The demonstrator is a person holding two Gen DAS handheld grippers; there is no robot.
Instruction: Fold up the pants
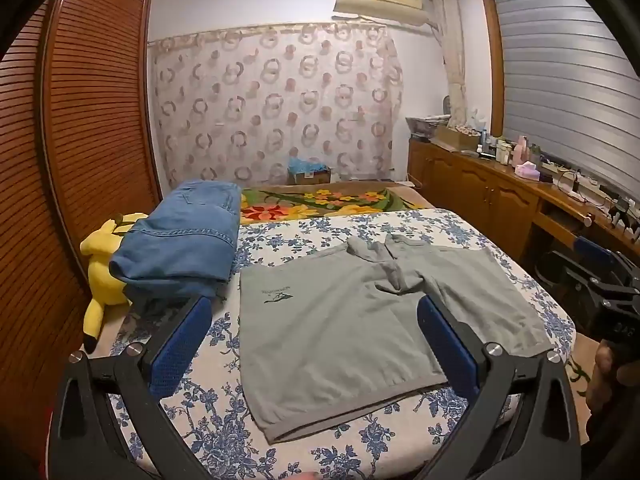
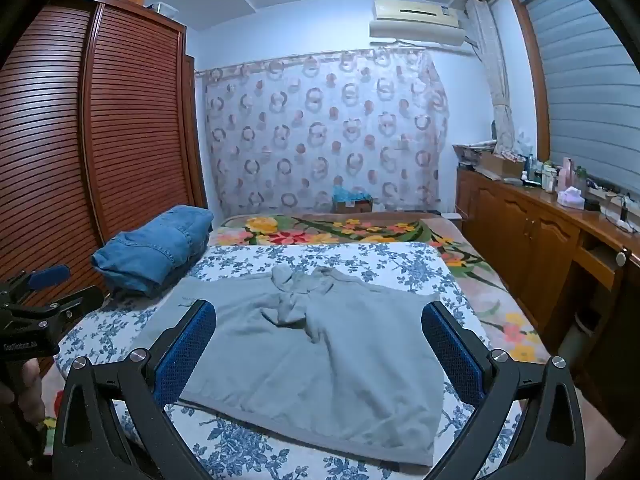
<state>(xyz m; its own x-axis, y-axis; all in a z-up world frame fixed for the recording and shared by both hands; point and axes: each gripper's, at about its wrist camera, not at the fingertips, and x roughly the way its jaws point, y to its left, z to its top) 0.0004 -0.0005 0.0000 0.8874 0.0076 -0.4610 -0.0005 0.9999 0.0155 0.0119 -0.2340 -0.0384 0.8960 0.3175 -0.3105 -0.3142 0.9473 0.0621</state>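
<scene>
The soft grey cotton short pants lie spread flat on the bed with the blue-flowered white sheet. Their waistband is at the far side, and the two leg ends are close to the cameras. The left gripper hangs over the left leg with its blue pads wide apart and nothing between them. The right gripper hangs over the right side, also wide apart and empty. No fold is made yet, I think.

To do this step well, each gripper should go down to one outer corner of the same side, one near the waistband and one near the leg end. Pinch only the pants cloth, not the sheet under it. Lift both corners together and keep the edge tight. Then lay one leg right on top of the other so the edges match. The bunched-up cloth at the middle should be smoothed first, or the fold may get lumpy.

A pile of folded blue jeans sits on the left, just beside the pants, so there is little room there. A yellow plush toy is partly hidden behind it. The small dark logo is too tiny to read. The near edge of the bed is hidden by the gripper arms.
</scene>
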